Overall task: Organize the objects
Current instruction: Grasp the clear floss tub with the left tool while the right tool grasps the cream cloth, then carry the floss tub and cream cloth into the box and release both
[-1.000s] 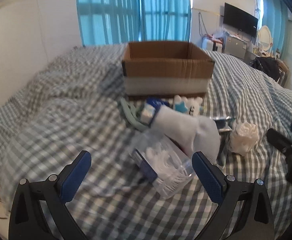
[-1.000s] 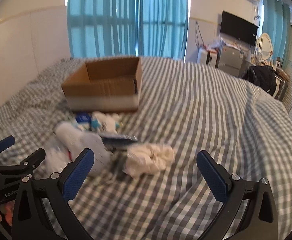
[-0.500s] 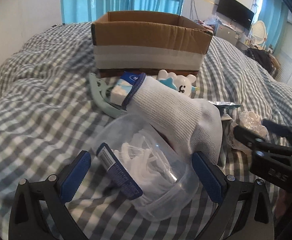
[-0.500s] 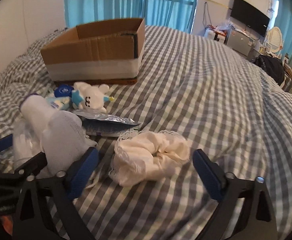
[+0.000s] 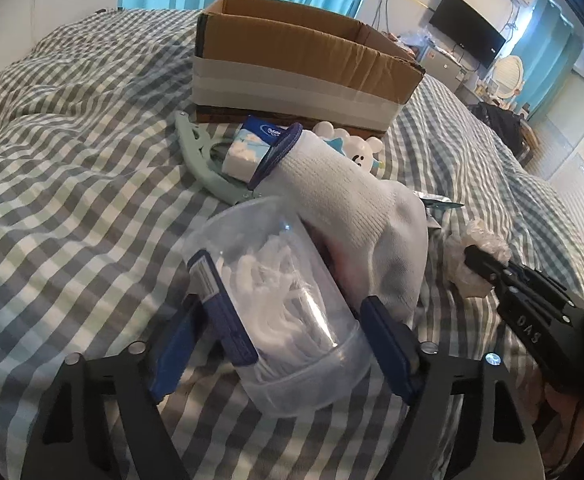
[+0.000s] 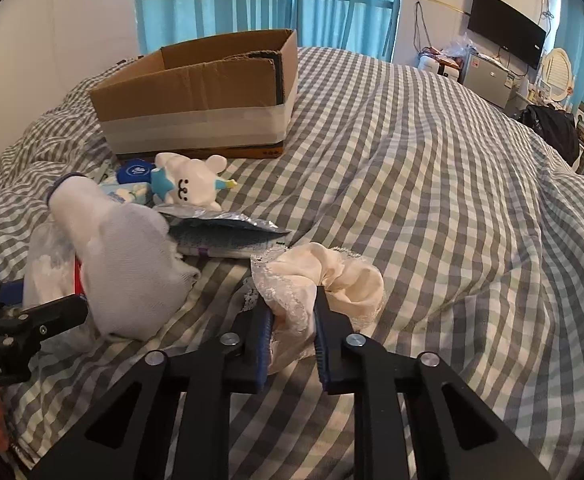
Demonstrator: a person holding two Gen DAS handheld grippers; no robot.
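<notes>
While both tools are closing on their loads at once, the lift should go slowly and straight up, since the clear plastic jar (image 5: pixel 292 312) of white floss picks lies on its side under the edge of a white sock (image 5: pixel 355 216) that could drag along with it. The left gripper (image 5: pixel 288 344) has its blue fingers (image 5: pixel 387 344) pressed against the jar's two sides near the lid end, so it appears to be grasping the jar; a firm squeeze low on the smooth wall seems wise, as it may slip. The right gripper (image 6: pixel 292 332) is clamped on the near fold of the cream lace scrunchie (image 6: pixel 323 280), which rests on the checked bed (image 6: pixel 451 184). Both tools reach forward and low, nearly flat to the bedding, aimed toward the open cardboard box (image 6: pixel 200 120) beyond the pile, the likely destination.
</notes>
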